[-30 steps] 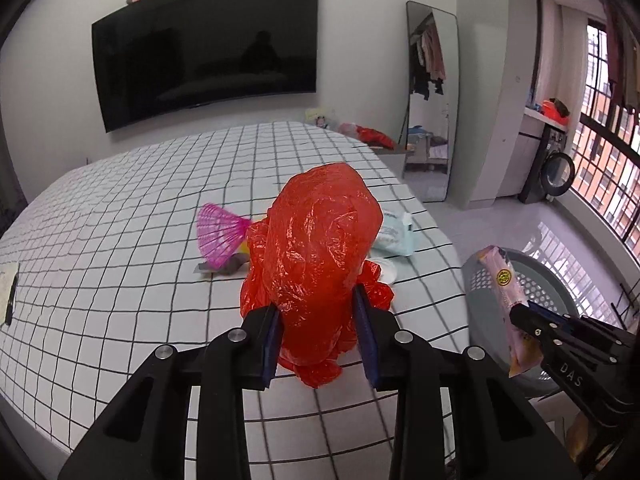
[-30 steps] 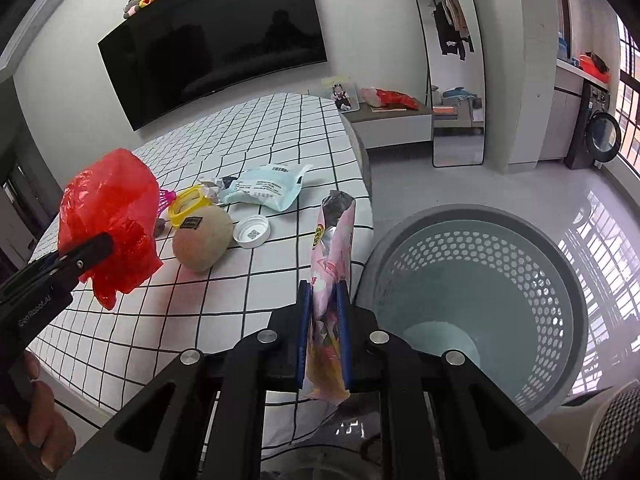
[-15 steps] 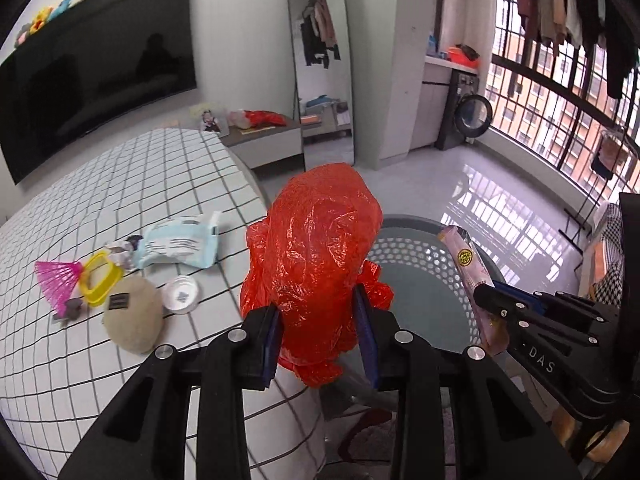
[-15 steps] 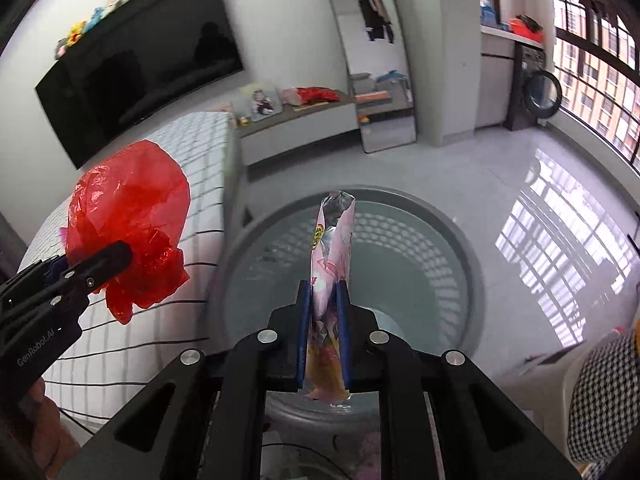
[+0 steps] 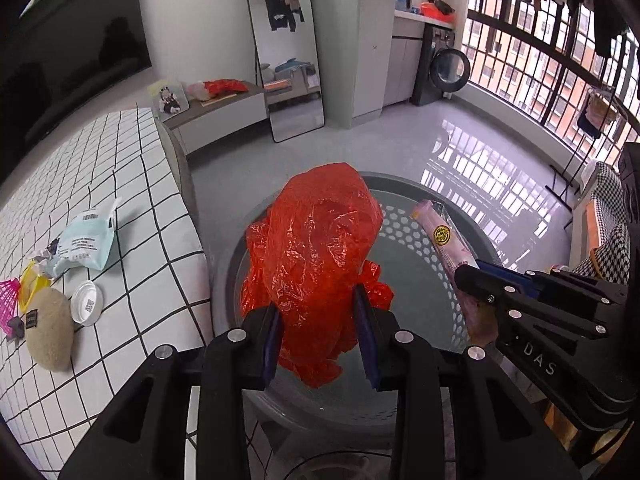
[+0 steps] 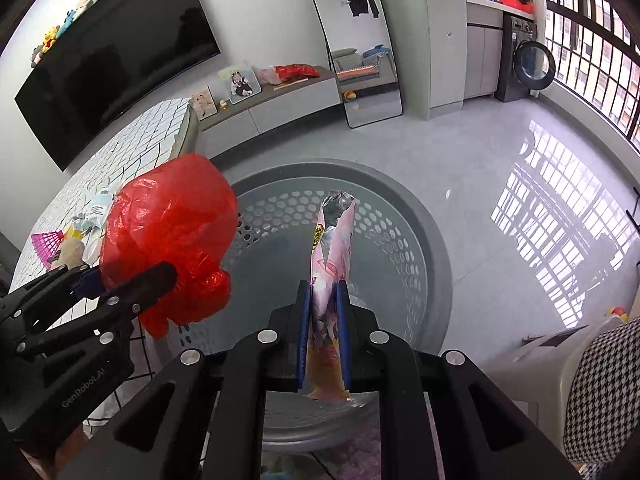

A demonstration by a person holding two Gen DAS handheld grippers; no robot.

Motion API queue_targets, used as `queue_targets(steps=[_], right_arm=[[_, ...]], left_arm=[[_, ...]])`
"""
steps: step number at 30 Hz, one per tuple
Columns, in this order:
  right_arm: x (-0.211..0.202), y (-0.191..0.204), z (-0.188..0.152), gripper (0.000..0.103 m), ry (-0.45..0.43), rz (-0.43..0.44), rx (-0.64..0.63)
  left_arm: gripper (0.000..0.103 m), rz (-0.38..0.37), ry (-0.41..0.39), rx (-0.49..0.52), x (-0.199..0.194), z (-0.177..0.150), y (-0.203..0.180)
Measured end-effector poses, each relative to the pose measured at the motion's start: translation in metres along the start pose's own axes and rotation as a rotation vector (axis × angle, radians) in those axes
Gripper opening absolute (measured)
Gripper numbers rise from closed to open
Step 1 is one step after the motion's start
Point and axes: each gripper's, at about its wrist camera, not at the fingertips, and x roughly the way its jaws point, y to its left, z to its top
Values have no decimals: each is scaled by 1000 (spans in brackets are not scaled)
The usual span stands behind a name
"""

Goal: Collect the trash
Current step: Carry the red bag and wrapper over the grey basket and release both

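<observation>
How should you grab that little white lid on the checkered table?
Take the white lid by its rim, coming straight down from above. It lies flat and round on the checkered table, so the rim is the only raised part to pinch. The beige lump crowds its left side, so put the fingers on the near and far edges.

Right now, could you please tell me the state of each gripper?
Left gripper: closed on the red plastic bag, over the grey basket.
Right gripper: closed on the pink snack wrapper, over the same basket.

Crumpled red plastic bag [image 5: 316, 256], pink snack wrapper [image 6: 332, 272] upright, both above grey perforated basket [image 6: 400, 216]
</observation>
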Motion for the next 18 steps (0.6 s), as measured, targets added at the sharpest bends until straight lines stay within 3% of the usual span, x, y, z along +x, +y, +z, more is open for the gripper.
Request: queue_targets(steps=[12,14,16,18], right_arm=[[21,-8,3,13,32,10,17],[21,-8,2,14,29,7,14],[20,-8,1,19,21,1,12],[16,-8,0,32,9,-1,11]], left_arm=[[36,6,46,-4,21,1,-2],[44,12,46,-5,20,0,-3],[53,19,42,-8,21,1,-2],[57,22,35,-12,21,1,1]])
